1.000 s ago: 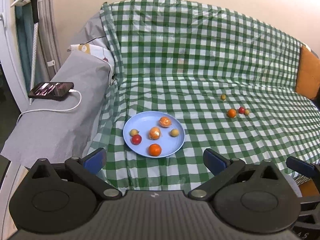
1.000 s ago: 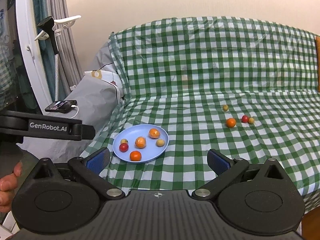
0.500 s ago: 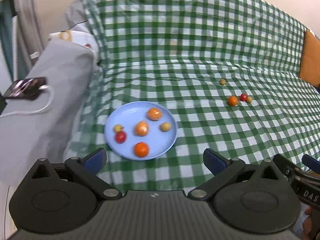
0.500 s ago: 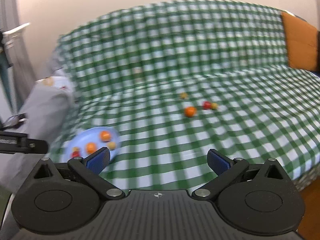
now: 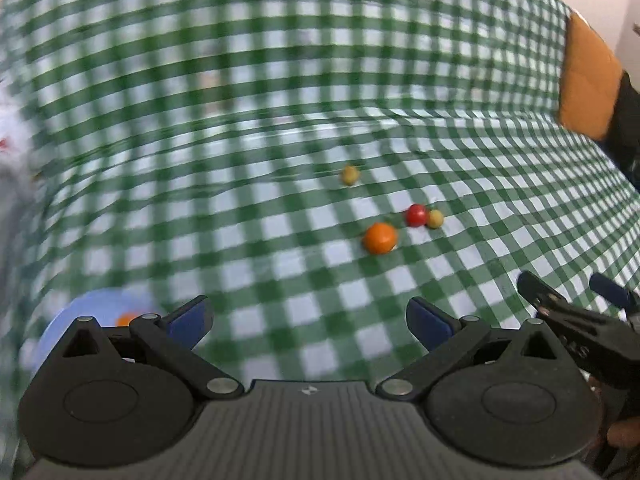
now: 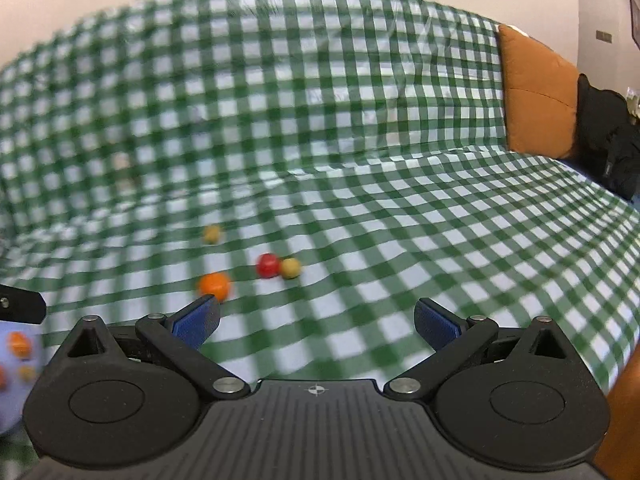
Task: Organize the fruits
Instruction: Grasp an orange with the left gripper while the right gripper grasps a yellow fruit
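Note:
Loose fruits lie on the green-checked sofa cover: an orange (image 5: 379, 238) (image 6: 215, 285), a red fruit (image 5: 416, 215) (image 6: 267, 265), a yellow fruit (image 5: 435, 219) (image 6: 290, 268) touching it, and another yellow fruit (image 5: 349, 175) (image 6: 211, 234) farther back. The blue plate (image 5: 96, 302) (image 6: 12, 364) with fruit shows at the lower left of both views, mostly hidden. My left gripper (image 5: 307, 322) is open and empty, short of the loose fruits. My right gripper (image 6: 316, 322) is open and empty, its left finger (image 6: 196, 322) just below the orange. Both views are blurred.
An orange cushion (image 5: 586, 84) (image 6: 536, 92) sits at the sofa's right end, with a dark object (image 6: 608, 140) beside it. The right gripper's body (image 5: 576, 332) shows at the left wrist view's lower right. The sofa back rises behind the fruits.
Both grippers have swung right and closer to the sofa seat. The plate has slid to the lower left edge of both views; the loose fruits now sit nearer and more central.

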`<state>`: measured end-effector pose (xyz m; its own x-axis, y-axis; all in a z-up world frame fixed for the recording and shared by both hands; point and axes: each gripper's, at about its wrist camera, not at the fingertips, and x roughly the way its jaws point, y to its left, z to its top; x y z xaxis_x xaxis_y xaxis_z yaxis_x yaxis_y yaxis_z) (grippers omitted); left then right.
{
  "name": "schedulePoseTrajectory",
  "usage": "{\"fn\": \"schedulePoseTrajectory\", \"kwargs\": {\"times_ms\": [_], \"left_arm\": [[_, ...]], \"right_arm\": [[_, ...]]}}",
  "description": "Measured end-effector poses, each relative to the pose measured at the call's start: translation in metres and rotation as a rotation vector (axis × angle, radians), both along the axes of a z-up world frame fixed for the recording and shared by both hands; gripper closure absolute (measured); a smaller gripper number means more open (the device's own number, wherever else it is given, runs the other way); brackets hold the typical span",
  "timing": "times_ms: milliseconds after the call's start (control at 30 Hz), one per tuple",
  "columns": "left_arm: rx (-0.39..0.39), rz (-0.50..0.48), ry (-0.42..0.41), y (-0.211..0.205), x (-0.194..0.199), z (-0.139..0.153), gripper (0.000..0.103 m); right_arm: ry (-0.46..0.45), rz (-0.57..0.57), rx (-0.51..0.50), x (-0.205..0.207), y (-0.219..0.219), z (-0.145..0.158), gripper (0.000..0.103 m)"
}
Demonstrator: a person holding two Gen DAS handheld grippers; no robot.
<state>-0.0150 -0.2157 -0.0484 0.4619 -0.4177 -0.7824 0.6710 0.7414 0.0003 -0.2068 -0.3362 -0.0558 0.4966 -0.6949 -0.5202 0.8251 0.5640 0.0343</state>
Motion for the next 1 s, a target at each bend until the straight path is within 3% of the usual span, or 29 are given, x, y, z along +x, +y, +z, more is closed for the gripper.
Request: {"fn": "schedulePoseTrajectory", "kwargs": {"times_ms": [267, 467, 567, 700, 900, 933, 1000], "left_arm": [[0.068, -0.145, 0.003, -0.091, 0.044, -0.065, 0.0], [0.128, -0.217, 0.013, -0.127, 0.069, -0.107, 0.0], [0.13, -0.258, 0.018, -0.136, 0.076, -0.121, 0.0], [0.136, -0.277, 0.01, -0.145, 0.081, -0.128, 0.0], [0.143, -0.266, 0.004, -0.149, 0.085, -0.133, 0.001], [0.134, -0.26, -0.001, -0.148, 0.084, -0.132, 0.002], [0.107, -0.272, -0.016, -0.148, 0.082, -0.127, 0.015]], "right_arm": [[0.051, -0.006, 0.064, 0.057, -0.104, -0.054, 0.001], [0.076, 0.056, 0.109, 0.079, -0.151, -0.085, 0.001], [0.073, 0.096, 0.125, 0.089, -0.157, -0.094, 0.001], [0.164, 0.137, 0.089, 0.108, -0.156, -0.11, 0.001], [0.135, 0.096, 0.031, 0.116, -0.158, -0.117, 0.001], [0.133, 0.093, 0.021, 0.117, -0.157, -0.118, 0.001], [0.136, 0.097, -0.003, 0.12, -0.156, -0.119, 0.002]]}}
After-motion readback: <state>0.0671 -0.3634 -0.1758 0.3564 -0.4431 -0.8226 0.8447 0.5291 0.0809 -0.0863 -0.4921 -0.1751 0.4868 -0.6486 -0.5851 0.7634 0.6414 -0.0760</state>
